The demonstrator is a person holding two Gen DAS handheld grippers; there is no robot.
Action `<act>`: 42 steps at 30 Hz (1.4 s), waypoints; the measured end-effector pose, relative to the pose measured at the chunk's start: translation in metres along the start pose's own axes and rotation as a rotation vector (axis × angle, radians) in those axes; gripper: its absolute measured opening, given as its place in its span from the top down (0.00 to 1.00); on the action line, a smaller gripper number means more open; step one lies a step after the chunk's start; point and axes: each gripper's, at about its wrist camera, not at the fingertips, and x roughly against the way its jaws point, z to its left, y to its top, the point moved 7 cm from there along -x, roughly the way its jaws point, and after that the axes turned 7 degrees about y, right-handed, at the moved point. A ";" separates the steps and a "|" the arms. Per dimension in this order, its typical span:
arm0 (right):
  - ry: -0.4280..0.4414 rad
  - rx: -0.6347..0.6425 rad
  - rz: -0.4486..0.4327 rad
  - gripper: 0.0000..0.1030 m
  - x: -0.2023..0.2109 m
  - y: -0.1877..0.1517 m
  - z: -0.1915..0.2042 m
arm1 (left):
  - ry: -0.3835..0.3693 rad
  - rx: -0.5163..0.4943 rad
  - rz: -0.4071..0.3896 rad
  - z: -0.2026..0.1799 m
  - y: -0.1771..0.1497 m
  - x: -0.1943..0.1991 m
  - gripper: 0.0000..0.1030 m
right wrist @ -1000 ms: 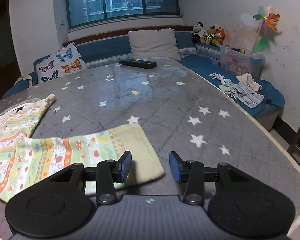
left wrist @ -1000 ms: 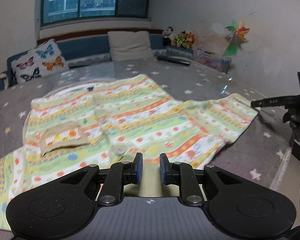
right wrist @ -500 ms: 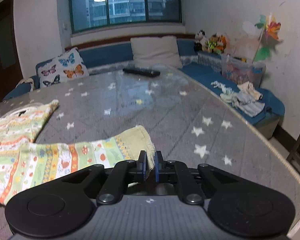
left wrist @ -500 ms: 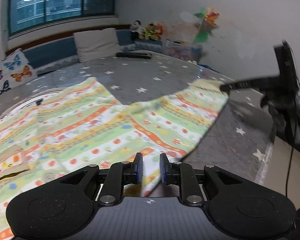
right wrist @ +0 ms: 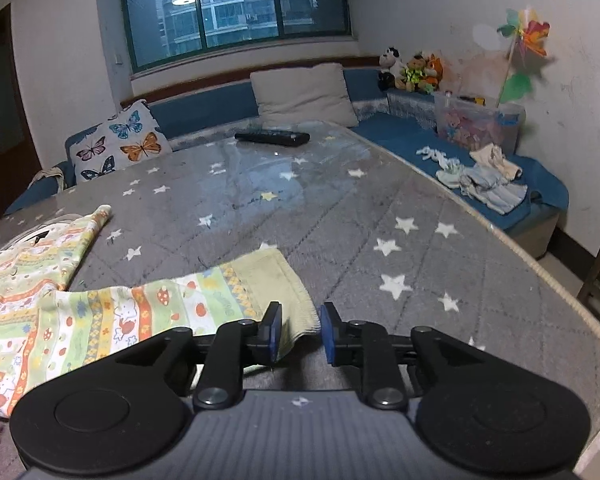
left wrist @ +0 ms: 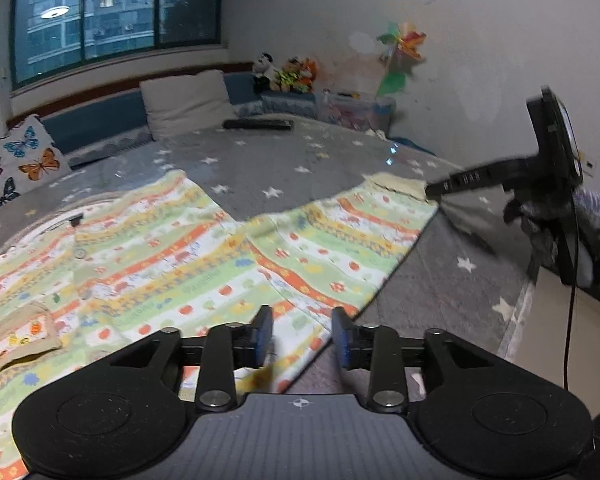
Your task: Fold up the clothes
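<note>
A child's patterned garment (left wrist: 204, 256) in green, orange and yellow stripes lies spread on the grey star-print table (left wrist: 452, 280). My left gripper (left wrist: 302, 338) is open over the garment's near hem, with the cloth edge between and below the fingers. One sleeve (right wrist: 180, 304) stretches right, ending in a pale green cuff (right wrist: 284, 284). My right gripper (right wrist: 300, 330) is open, its jaws either side of the cuff's corner. The right gripper also shows in the left wrist view (left wrist: 432, 190) at the cuff.
A black remote (right wrist: 272, 138) lies at the table's far side. A sofa with a beige pillow (right wrist: 304, 94) and butterfly cushion (right wrist: 120, 144) runs behind. Small clothes (right wrist: 480, 180) lie on the blue bench at the right. The table's right edge (right wrist: 560, 288) is close.
Both grippers were shut half a second ago, the right on the sleeve cuff, and have opened. The sleeve now lies flat on the table.
</note>
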 end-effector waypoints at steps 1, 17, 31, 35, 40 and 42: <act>0.001 -0.013 0.008 0.77 -0.002 -0.002 -0.001 | 0.008 0.007 -0.007 0.003 0.001 0.002 0.53; 0.233 0.015 -0.089 0.93 0.040 0.041 0.075 | 0.237 0.181 -0.031 0.084 -0.015 0.027 0.08; 0.593 0.250 -0.041 0.93 0.049 0.062 0.270 | 0.296 0.297 -0.069 0.122 -0.046 0.059 0.02; 0.649 0.291 -0.001 0.93 0.041 0.050 0.312 | 0.312 0.324 -0.078 0.131 -0.052 0.067 0.01; 0.695 0.338 0.050 0.93 0.035 0.030 0.347 | 0.324 0.346 -0.076 0.137 -0.058 0.072 0.01; 0.712 0.345 0.064 0.93 0.033 0.023 0.355 | 0.325 0.352 -0.073 0.138 -0.060 0.072 0.01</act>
